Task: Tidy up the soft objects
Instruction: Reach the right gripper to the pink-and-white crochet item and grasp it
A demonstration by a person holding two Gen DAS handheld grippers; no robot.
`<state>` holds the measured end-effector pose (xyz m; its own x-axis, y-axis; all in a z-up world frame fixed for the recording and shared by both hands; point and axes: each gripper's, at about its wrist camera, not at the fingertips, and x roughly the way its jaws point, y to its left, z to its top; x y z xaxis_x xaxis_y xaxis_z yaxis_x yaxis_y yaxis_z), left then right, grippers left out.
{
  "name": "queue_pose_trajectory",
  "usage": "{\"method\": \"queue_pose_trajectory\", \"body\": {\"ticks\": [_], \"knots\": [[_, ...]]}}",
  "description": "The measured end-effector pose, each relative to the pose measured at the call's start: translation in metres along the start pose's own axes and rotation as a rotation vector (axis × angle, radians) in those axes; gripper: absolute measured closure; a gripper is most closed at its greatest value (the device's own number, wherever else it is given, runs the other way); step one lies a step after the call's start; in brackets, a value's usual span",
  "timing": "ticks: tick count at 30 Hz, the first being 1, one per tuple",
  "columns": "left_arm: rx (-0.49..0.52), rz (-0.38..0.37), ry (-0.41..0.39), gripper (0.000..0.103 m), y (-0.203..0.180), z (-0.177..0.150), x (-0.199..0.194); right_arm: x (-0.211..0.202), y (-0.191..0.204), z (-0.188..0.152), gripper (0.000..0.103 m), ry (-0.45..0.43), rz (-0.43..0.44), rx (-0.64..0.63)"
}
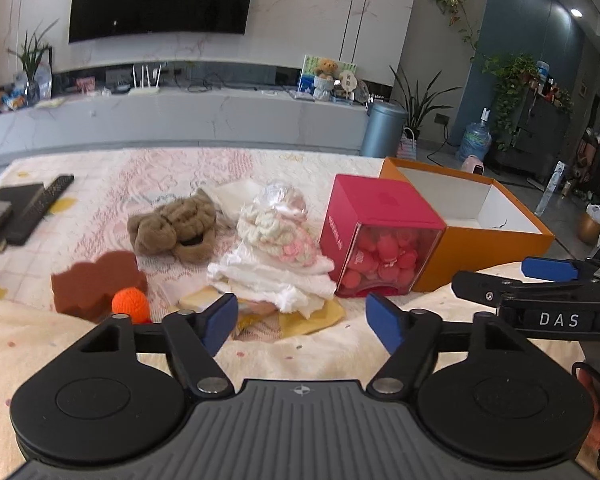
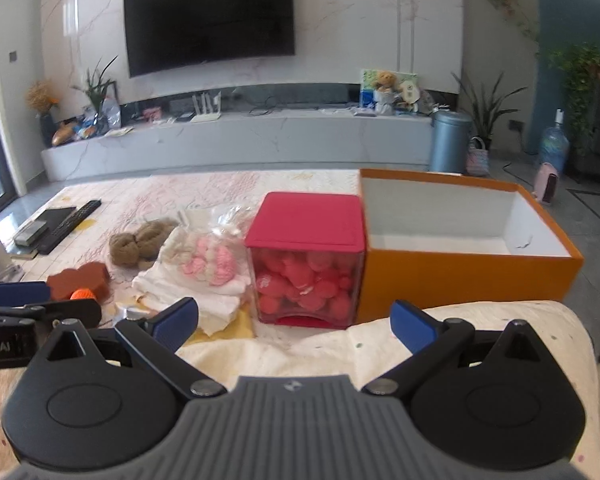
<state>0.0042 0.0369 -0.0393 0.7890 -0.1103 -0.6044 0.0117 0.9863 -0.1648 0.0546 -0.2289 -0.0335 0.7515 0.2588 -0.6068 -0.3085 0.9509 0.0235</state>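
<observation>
The red box [image 1: 380,236], its clear front showing pink-red balls, stands on the patterned cloth [image 1: 140,184] and serves as the landmark. Touching its right side sits the open orange box [image 1: 488,240], its white interior bare. Just left of the red box lies a heap of white cloths [image 1: 276,280] topped by a cream and pink knitted piece [image 1: 276,232]; farther left rests a brown knitted piece [image 1: 176,228], then a brown sponge [image 1: 96,284] with an orange knitted ball [image 1: 131,304] against it. The left gripper [image 1: 302,322] hangs near the heap with jaws apart, nothing between them. The right gripper [image 2: 294,326] hovers before the red box, jaws likewise apart and empty.
</observation>
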Motion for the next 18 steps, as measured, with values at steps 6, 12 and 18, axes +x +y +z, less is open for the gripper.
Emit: {"method": "queue_pose_trajectory", "body": {"ticks": [6, 12, 18], "knots": [[0.018, 0.042, 0.046, 0.021, 0.017, -0.006, 0.013, 0.029, 0.012, 0.000, 0.029, 0.091, 0.053, -0.053], [0.000, 0.057, 0.085, 0.024, 0.035, -0.007, 0.026, 0.057, 0.024, 0.001, 0.035, 0.145, 0.129, -0.066], [0.008, 0.044, 0.091, 0.028, 0.042, 0.003, 0.043, 0.084, 0.039, 0.011, 0.040, 0.166, 0.156, -0.108]]}}
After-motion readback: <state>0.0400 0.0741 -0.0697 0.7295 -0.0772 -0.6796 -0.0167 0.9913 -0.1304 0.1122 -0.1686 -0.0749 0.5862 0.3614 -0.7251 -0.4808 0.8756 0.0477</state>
